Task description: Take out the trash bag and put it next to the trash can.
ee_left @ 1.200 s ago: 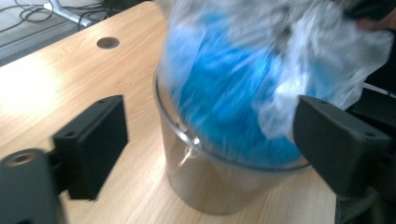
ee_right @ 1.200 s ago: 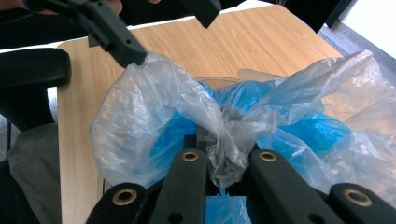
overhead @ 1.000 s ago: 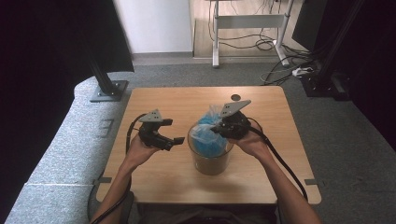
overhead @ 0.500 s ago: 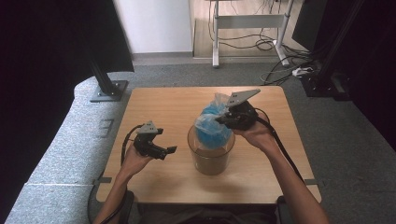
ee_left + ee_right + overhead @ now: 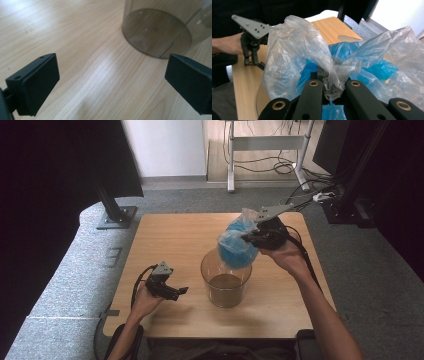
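Black jaws of the left gripper (image 5: 175,291) stand wide apart with nothing between them, low over the near left part of the light wooden table (image 5: 165,245), held in the person's left hand (image 5: 145,301). Just ahead of those jaws and to their right stands a clear round plastic tub (image 5: 226,279), upright and brownish at its base (image 5: 156,32). Beyond it, the right gripper (image 5: 248,236) hangs in the air above the tub's far rim, its jaws pinched together on the gathered neck of a crinkled clear plastic bag with blue filling (image 5: 332,75). That bag (image 5: 236,245) dangles off the jaw tips, lifted above the tub's mouth.
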